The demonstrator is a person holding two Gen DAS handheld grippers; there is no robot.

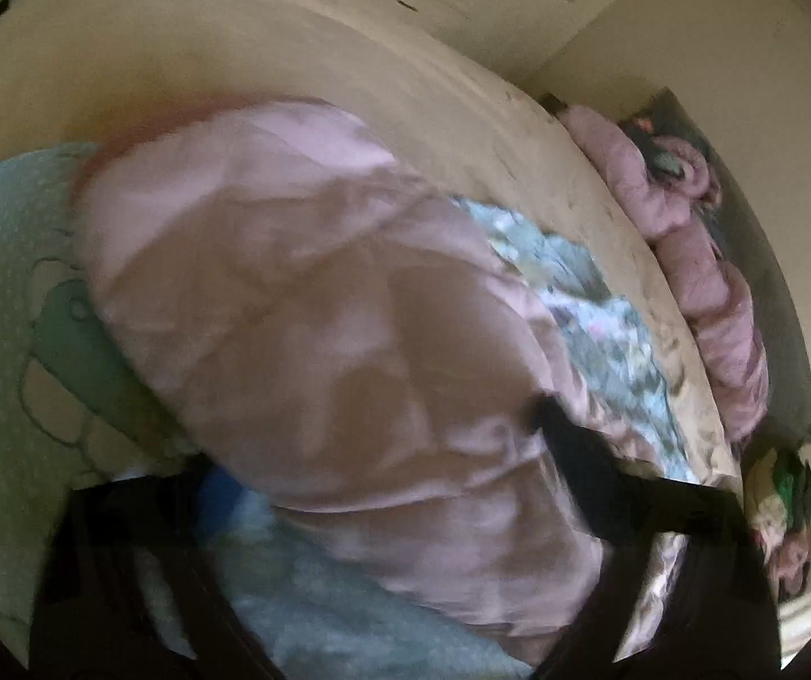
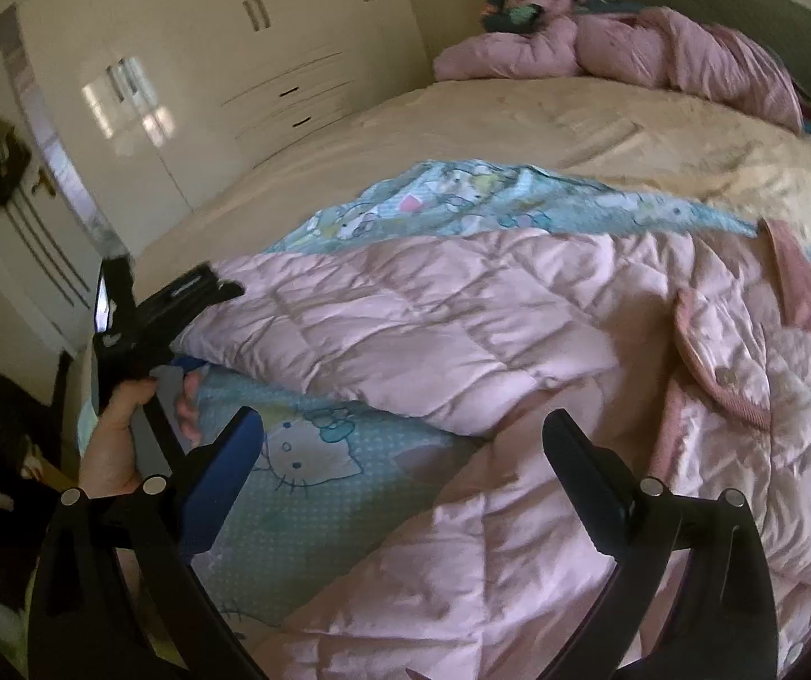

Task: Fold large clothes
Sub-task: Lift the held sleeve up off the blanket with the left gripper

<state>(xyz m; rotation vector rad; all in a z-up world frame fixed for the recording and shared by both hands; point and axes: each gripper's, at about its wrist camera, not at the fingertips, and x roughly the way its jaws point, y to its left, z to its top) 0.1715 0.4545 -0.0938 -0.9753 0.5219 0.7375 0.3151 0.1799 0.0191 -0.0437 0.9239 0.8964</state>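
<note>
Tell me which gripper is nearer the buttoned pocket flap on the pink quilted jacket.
Right. The right gripper hangs open just left of the pocket flap, touching nothing. The left gripper is clamped on the pink quilted jacket at its far left edge, well away from the flap.

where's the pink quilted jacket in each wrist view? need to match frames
Left wrist: pink quilted jacket fills the centre, blurred, draped across the left gripper.
Right wrist: it spans centre to right, above the open right gripper.
Shared landmark: the pink bundle by the headboard.
</note>
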